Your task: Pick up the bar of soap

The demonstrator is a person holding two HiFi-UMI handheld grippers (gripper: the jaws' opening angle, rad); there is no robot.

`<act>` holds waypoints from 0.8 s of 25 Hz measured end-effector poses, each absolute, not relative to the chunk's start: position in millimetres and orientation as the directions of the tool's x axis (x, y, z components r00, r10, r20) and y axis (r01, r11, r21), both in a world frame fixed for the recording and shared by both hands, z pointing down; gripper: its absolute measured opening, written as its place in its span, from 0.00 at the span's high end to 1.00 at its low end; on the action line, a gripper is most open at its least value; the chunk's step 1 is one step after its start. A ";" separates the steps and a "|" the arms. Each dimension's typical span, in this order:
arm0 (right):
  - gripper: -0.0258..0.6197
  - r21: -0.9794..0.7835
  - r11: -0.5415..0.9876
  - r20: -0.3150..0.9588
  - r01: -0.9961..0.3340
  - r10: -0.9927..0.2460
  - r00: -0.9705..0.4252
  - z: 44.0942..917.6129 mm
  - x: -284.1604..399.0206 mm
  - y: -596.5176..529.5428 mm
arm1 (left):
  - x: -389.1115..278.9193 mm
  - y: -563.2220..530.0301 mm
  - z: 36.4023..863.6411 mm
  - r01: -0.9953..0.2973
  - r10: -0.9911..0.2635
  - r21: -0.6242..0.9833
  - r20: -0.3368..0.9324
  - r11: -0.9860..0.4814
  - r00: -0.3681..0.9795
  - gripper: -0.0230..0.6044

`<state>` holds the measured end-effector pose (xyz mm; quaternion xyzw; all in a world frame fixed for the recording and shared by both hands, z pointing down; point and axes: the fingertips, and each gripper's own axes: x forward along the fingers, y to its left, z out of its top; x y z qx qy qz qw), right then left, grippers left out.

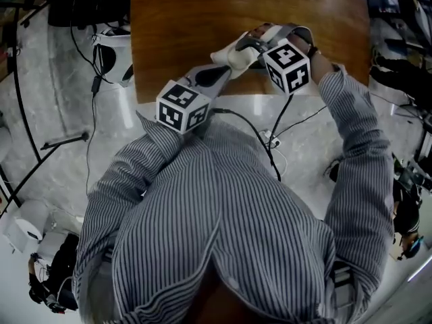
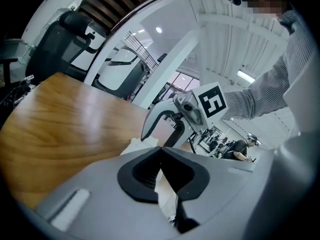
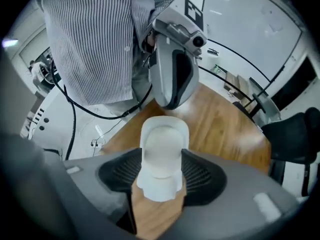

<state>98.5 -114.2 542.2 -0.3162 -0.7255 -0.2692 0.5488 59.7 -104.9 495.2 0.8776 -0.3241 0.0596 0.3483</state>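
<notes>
The bar of soap (image 1: 235,54), white in a pale crimped wrapper, is at the near edge of the wooden table (image 1: 202,19), between both grippers. My left gripper (image 1: 227,66) reaches in from the left and is shut on the wrapper's end; in the left gripper view its jaws (image 2: 161,156) meet with white wrapper showing in the gap. My right gripper (image 1: 251,48) comes from the right. In the right gripper view the soap (image 3: 161,149) lies between its spread jaws, the gripper (image 3: 160,170) is open, and the left gripper (image 3: 170,101) sits at the soap's far end. I cannot tell whether the soap rests on the table.
The wooden tabletop (image 3: 225,124) stretches away beyond the soap. Black cables (image 1: 250,130) trail over the pale floor below the table's near edge. A black office chair (image 3: 295,139) stands past the table's far side, and a white device (image 1: 111,49) sits left of the table.
</notes>
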 end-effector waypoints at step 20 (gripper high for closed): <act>0.56 0.139 0.715 0.957 0.685 0.079 -0.278 536.7 88.0 -119.5 | 54.0 -111.5 483.0 -0.616 -0.535 0.551 0.326 -0.562 0.779 0.95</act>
